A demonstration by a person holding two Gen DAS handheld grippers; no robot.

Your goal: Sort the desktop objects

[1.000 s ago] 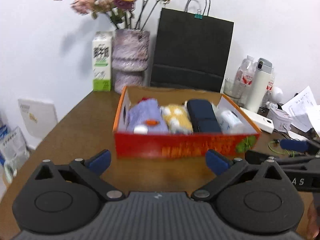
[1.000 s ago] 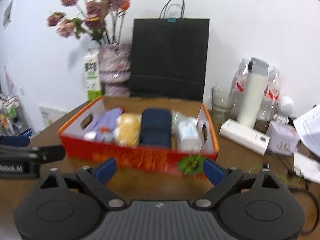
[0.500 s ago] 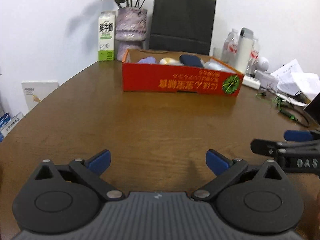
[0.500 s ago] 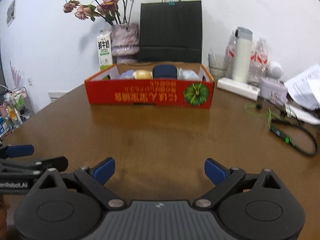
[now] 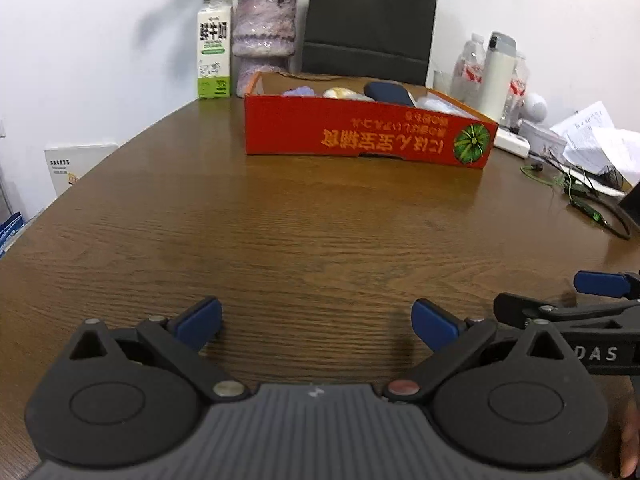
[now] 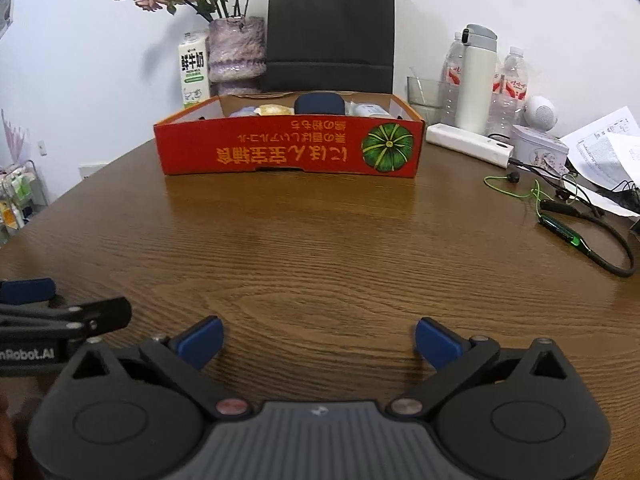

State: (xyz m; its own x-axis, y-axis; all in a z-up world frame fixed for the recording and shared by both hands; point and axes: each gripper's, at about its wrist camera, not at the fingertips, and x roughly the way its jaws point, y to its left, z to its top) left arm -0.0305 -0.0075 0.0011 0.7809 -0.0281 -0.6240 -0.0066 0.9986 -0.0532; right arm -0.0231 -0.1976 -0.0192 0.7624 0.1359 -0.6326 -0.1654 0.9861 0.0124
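Note:
A red cardboard box stands at the far middle of the brown table. Inside it lie a purple item, a yellow one, a navy pouch and a white pack. My left gripper hovers low over bare wood, well short of the box, open and holding nothing. My right gripper is beside it at the same distance; its jaws are opening with nothing between them. Each gripper's blue fingertip shows at the edge of the other's view.
Behind the box are a milk carton, a vase of dried flowers and a black paper bag. Bottles, a white flask, a power strip, papers and a green cable crowd the right side. The table edge curves away at left.
Both grippers have drawn back from the box and sunk toward the tabletop; the box now looks smaller and farther off. Since half a second ago the views have barely shifted.

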